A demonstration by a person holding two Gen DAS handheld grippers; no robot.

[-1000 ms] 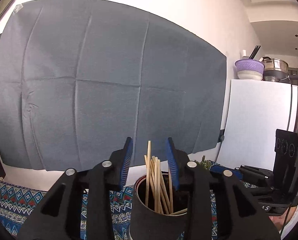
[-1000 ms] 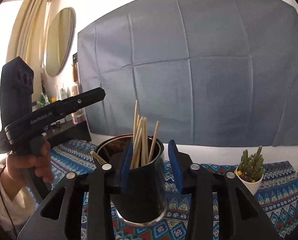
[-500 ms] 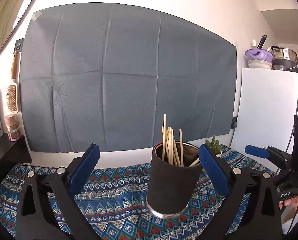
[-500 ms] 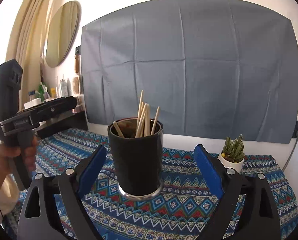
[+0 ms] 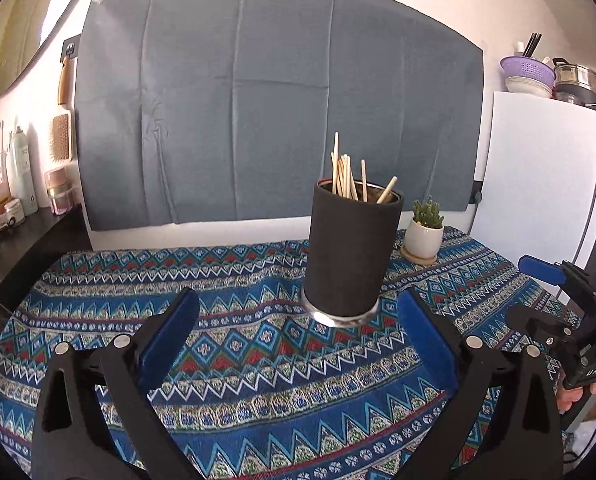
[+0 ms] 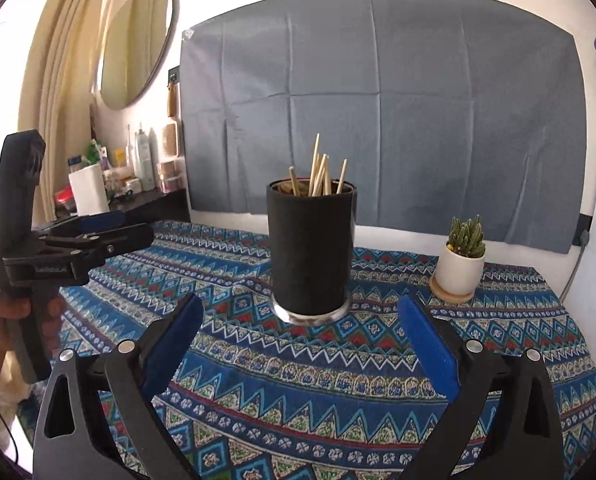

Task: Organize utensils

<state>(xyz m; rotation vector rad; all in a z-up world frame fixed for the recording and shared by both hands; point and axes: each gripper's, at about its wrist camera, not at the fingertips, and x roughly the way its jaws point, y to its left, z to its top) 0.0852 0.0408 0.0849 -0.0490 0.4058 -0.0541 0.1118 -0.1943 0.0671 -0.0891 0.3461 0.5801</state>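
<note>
Black and matte, the utensil holder (image 5: 350, 254) stands upright on the patterned tablecloth (image 5: 225, 364) in my left wrist view, a little right of centre and beyond my fingertips. Wooden chopsticks (image 5: 344, 176) stick out of its top, most in a tight bunch, one leaning off to the right. My left gripper (image 5: 298, 334) has just been opening and its blue pads now stand wide apart, with only cloth between them; the holder sits ahead of the gap, touched by neither pad. Just beside the holder, to its right, a small cactus (image 5: 424, 232) grows in a white pot on a coaster. At the right edge I see my other gripper in my right hand (image 5: 578, 394), its fingers pointing toward the holder. A grey-blue cloth (image 5: 273, 120) hangs on the wall behind, a white fridge (image 5: 538, 176) stands at the right, and bottles and jars fill a dark shelf (image 5: 25, 248) at the left.

From my right wrist, the same holder (image 6: 312, 252) stands upright near the middle of the tablecloth (image 6: 298, 384), with the chopsticks (image 6: 320, 172) fanned above its rim. My right gripper (image 6: 300, 336) has also just been opening; its pads are spread wide with nothing between them, and the holder is beyond the tips, untouched. The cactus (image 6: 462, 260) sits well to the right. At the left my left hand (image 6: 5, 316) grips the other tool, and a round mirror (image 6: 137, 44) hangs beside a cream curtain (image 6: 53, 92).
</note>
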